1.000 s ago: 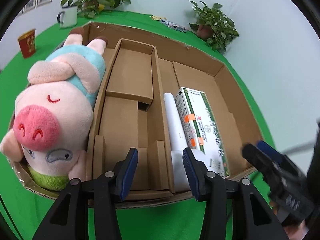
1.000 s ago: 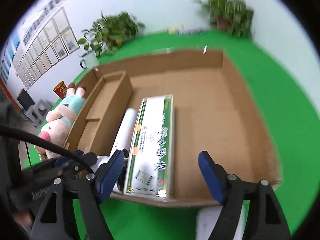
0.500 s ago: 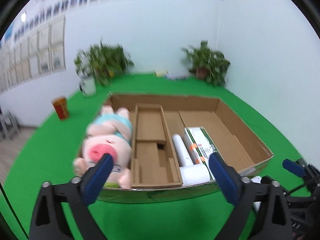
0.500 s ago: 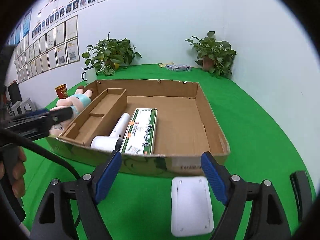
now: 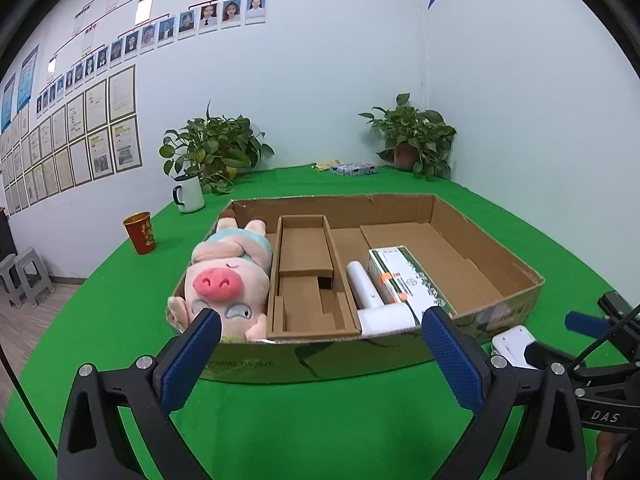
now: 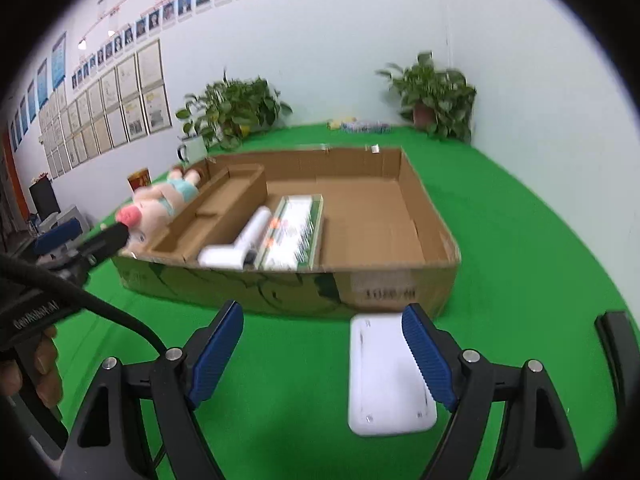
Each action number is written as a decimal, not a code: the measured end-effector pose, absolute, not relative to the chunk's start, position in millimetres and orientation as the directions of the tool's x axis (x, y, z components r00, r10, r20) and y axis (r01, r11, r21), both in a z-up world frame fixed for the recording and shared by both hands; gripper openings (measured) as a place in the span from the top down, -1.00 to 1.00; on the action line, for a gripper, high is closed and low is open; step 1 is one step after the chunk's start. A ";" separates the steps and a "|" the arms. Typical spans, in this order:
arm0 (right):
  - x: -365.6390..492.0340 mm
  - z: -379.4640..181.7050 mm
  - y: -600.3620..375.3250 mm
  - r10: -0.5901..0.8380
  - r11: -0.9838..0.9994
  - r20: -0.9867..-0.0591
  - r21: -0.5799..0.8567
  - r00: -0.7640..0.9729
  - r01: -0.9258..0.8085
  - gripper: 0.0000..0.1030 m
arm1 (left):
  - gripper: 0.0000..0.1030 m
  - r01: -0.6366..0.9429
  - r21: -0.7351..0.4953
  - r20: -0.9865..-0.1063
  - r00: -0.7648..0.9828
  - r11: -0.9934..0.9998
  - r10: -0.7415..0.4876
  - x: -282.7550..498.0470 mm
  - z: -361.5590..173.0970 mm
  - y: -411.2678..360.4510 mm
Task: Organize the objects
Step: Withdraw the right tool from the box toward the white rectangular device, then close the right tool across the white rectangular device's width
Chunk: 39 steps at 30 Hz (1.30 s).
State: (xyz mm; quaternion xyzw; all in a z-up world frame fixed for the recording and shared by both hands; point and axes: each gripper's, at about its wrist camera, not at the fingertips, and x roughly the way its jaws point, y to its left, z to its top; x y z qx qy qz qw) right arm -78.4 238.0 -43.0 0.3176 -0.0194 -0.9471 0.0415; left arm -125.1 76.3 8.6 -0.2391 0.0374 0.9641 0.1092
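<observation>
A shallow cardboard box [image 5: 500, 316] [image 6: 400, 284] sits on the green table. It holds a pink plush pig [image 5: 228, 276] [image 6: 156, 204] at the left, a cardboard insert [image 5: 308, 276], a white roll [image 5: 372, 300] [image 6: 240, 246] and a green-and-white carton [image 5: 404, 276] [image 6: 296, 226]. A flat white device [image 6: 390, 380] [image 5: 514, 344] lies on the table in front of the box. My left gripper [image 5: 324, 356] is open and empty, before the box's front wall. My right gripper [image 6: 324, 356] is open and empty, its right finger over the device.
A white mug [image 5: 188, 194], a red cup [image 5: 140, 232] and two potted plants [image 5: 212, 152] [image 5: 412, 136] stand behind the box. A small packet [image 5: 352, 168] lies at the far edge. Grey stools [image 5: 24, 276] stand at the left, beyond the table.
Both grippers have pulled back out of the box to in front of it. My left gripper's jaws have opened wider. The white device has come into view under my right gripper.
</observation>
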 end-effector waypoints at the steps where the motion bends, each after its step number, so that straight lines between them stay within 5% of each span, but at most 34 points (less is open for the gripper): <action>1: -78.8 -48.6 240.4 -0.084 -0.996 -0.619 0.062 -0.781 0.059 -0.58 | -0.97 -0.228 0.016 -0.474 -0.859 -0.974 0.193 -124.8 5.5 76.3; 8: -89.1 -94.5 260.8 -0.062 -0.997 -0.754 0.077 -0.654 0.005 -0.59 | -0.97 -0.263 -0.021 -0.534 -0.813 -0.965 0.233 -128.0 -19.0 77.9; 22: -97.9 -104.4 263.3 0.036 -0.999 -0.782 -0.049 -0.623 0.004 -0.55 | -0.97 -0.355 -0.085 -0.613 -0.718 -0.931 0.330 -135.2 -47.8 94.5; 24: -97.5 -108.6 264.4 0.031 -0.999 -0.792 -0.045 -0.609 0.007 -0.27 | -0.97 -0.360 -0.105 -0.620 -0.705 -0.927 0.344 -137.8 -49.5 96.4; 28: -92.1 -110.6 265.6 0.011 -1.000 -0.804 -0.014 -0.594 0.000 -0.27 | -0.96 -0.373 -0.132 -0.639 -0.677 -0.918 0.366 -144.6 -55.4 99.9; 35: -56.6 -104.6 249.0 -0.229 -0.973 -0.772 0.204 -0.593 0.111 -0.39 | -0.94 -0.433 -0.338 -0.680 -0.501 -0.836 0.535 -162.4 -75.1 108.8; 39: -42.5 -99.3 237.8 -0.205 -0.978 -0.739 0.135 -0.642 0.157 -0.52 | -0.82 -0.450 -0.475 -0.685 -0.351 -0.756 0.639 -175.0 -92.9 122.7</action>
